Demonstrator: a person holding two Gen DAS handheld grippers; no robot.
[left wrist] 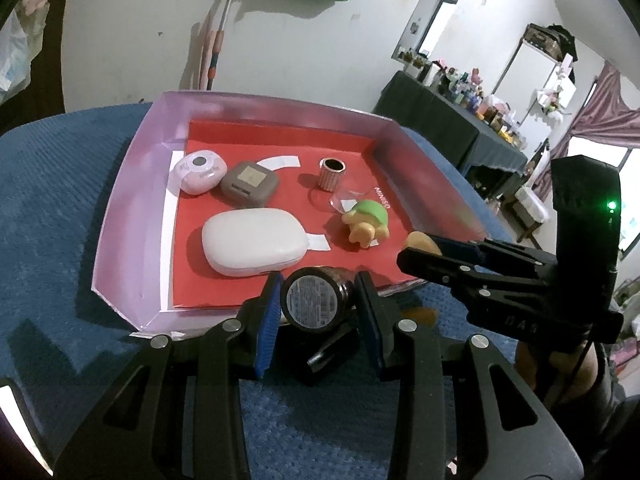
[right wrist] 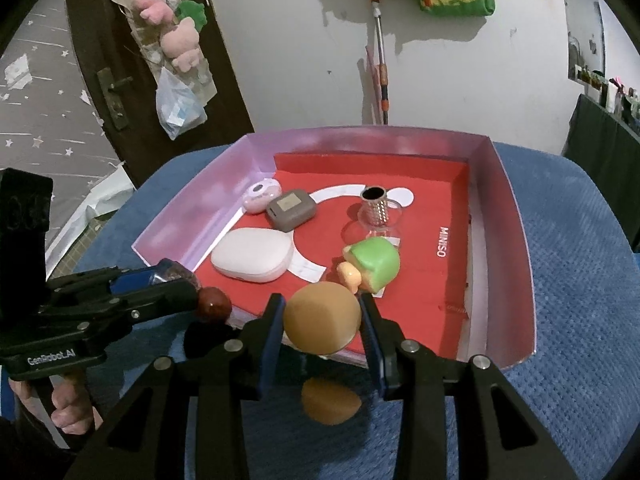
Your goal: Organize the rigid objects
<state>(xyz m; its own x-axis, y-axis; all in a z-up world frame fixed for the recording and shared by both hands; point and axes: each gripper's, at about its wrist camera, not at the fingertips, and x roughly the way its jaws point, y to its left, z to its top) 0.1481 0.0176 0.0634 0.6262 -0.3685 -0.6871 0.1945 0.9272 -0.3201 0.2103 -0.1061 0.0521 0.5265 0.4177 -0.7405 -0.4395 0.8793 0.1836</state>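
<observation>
A pink-walled tray (left wrist: 132, 184) with a red floor sits on the blue cloth; it also shows in the right wrist view (right wrist: 516, 256). In it lie a white case (left wrist: 252, 246), a grey-brown case (left wrist: 249, 184), a pink round case (left wrist: 197, 172), a ribbed metal cap (left wrist: 332, 174) and a green-and-yellow toy (left wrist: 366, 222). My left gripper (left wrist: 318, 302) is shut on a dark bottle (left wrist: 314, 300), held at the tray's near edge. My right gripper (right wrist: 324, 324) is shut on a tan round object (right wrist: 322, 322), held above the tray's near edge.
A black cap-like piece (left wrist: 332, 354) lies on the cloth under the left gripper. A second tan piece (right wrist: 330, 402) lies on the cloth below the right gripper. A dark table (left wrist: 452, 128) with several bottles stands at the right. A door (right wrist: 120, 80) stands behind.
</observation>
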